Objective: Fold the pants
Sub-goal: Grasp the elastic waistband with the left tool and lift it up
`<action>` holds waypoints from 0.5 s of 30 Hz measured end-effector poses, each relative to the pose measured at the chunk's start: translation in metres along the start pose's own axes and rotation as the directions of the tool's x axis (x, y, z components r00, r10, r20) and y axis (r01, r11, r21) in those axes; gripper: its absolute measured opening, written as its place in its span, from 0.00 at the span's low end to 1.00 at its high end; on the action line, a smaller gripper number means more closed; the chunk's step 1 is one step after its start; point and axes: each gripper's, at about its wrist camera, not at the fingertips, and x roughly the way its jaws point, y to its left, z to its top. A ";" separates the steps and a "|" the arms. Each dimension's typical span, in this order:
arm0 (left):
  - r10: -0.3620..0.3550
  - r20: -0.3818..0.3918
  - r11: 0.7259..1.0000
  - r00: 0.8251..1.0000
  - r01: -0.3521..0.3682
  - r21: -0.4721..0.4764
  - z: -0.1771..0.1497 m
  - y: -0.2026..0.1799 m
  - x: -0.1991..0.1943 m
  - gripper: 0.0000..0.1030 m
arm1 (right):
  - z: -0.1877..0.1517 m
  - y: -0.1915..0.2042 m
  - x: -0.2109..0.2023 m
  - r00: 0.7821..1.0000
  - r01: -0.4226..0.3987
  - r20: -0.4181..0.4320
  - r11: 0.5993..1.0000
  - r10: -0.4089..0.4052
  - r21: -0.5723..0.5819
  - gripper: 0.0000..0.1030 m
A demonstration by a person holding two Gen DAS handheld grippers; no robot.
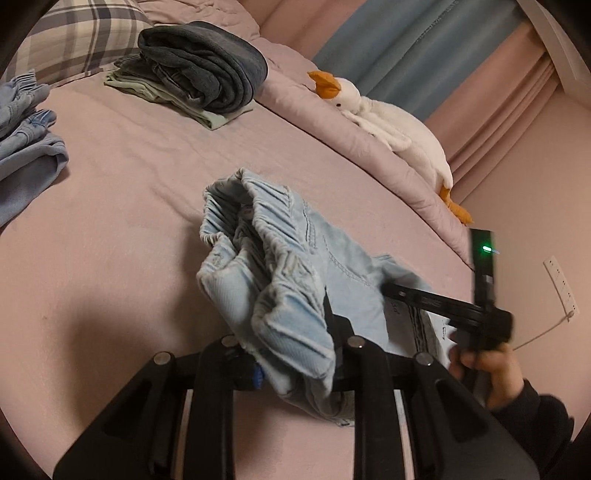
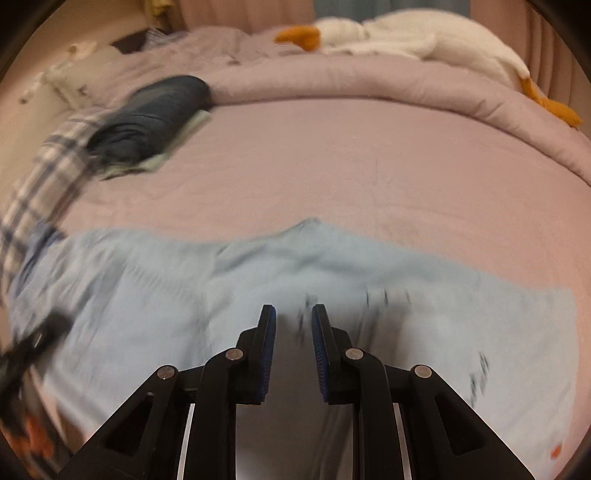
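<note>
Jaws of the left gripper (image 1: 291, 354) are clenched on the bunched elastic waistband of the pale blue corduroy-like pants (image 1: 280, 258), cloth draped over and hiding the fingertips. Jaws of the right gripper (image 2: 293, 350) stand a narrow gap apart with nothing between the blue pads (image 2: 271, 343), hovering over the spread cloth; that view is blurred.

Pants lie on the pink bed sheet (image 1: 129, 229), near the middle of its front part: waistband lifted and crumpled at the left gripper, the rest flat and wide across the right wrist view (image 2: 147, 295), small dark marks on the fabric.

Surroundings: folded stack of dark grey and pale green garments (image 1: 199, 81) toward the far side, well apart from the pants. Plaid pillow (image 1: 77, 33) behind the stack. Loose blue garments (image 1: 26, 140) at the left edge. White plush goose with orange beak and feet (image 1: 388, 122) on the rolled pink duvet (image 1: 332, 122) at the far right. A person's hand (image 1: 487, 369) in a dark sleeve holds the right gripper's handle.
</note>
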 end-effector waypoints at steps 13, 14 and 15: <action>0.039 -0.018 0.999 0.999 -0.039 0.038 0.004 -0.008 0.004 0.22 | -0.029 0.016 -0.007 0.991 0.060 -0.115 0.994 -0.070 -0.090 0.20; 0.045 -0.020 0.998 0.999 -0.044 0.045 0.004 -0.009 0.005 0.22 | -0.037 0.020 -0.011 0.990 0.068 -0.115 0.991 -0.081 -0.111 0.20; 0.048 -0.021 0.998 0.999 -0.047 0.048 0.004 -0.010 0.005 0.22 | -0.046 0.024 -0.017 0.990 0.070 -0.113 0.990 -0.085 -0.123 0.20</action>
